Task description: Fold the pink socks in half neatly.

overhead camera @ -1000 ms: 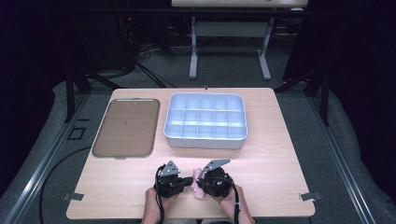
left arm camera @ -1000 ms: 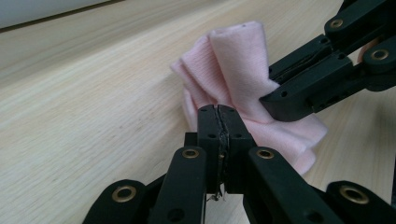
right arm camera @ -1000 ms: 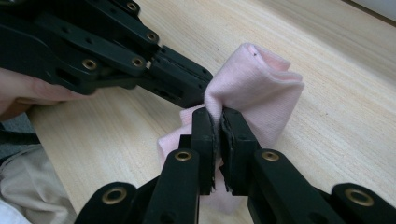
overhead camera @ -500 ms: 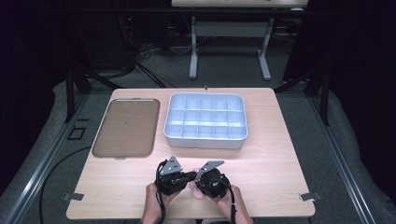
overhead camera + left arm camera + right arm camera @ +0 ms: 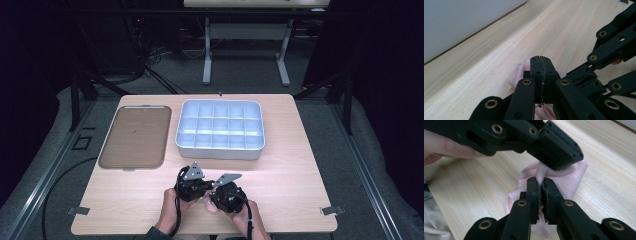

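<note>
The right gripper [image 5: 540, 185] pinches a fold of the thin, soft pink cloth [image 5: 571, 180] between its black ribbed jaws. The left gripper [image 5: 540, 60] has its jaws pressed together on the same crumpled cloth, which lies on the pale wooden table [image 5: 290, 165] near the front edge. Farther away stand a white plastic tray with square compartments [image 5: 220, 129] and a flat brown rectangular tray [image 5: 136, 136].

Over the last second both grippers draw closer together at the near edge of the table [image 5: 300, 165]. The left gripper [image 5: 199, 184] and right gripper [image 5: 216, 196] now meet jaw to jaw. The pink cloth [image 5: 571, 178], visible between them earlier from above, is now largely covered, with both sets of jaws clamped on it.
</note>
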Tool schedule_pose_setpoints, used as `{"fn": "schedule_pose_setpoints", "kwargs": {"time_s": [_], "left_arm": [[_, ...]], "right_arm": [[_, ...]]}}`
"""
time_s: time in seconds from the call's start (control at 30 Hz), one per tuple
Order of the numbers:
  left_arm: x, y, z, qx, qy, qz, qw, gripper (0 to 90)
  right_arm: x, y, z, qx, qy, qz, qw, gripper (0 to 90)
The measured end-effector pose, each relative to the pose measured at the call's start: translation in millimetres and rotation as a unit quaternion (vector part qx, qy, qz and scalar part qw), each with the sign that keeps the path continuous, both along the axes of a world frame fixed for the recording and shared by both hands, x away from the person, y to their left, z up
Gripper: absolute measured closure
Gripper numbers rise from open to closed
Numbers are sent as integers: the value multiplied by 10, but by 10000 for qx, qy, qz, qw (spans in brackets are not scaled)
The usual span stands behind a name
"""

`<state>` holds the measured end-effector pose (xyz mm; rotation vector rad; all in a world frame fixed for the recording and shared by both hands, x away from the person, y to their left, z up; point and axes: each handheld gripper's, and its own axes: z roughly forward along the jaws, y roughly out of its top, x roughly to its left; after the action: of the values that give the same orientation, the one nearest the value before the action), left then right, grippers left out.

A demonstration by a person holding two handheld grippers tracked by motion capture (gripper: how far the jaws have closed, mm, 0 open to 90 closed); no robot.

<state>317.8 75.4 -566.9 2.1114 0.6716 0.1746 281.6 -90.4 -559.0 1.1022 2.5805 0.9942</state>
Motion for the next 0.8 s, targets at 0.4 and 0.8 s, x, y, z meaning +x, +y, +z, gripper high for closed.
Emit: {"fn": "schedule_pose_setpoints", "kwargs": {"time_s": [0.4, 0.8], "left_arm": [[26, 87, -70, -13, 72, 6, 10000, 897], [-11, 87, -77, -40, -21, 160, 9999, 896]], "right_arm": [[-8, -40, -8, 174, 96, -3, 9998, 728], [85, -384, 172, 836, 254, -543, 9947, 516]]}}
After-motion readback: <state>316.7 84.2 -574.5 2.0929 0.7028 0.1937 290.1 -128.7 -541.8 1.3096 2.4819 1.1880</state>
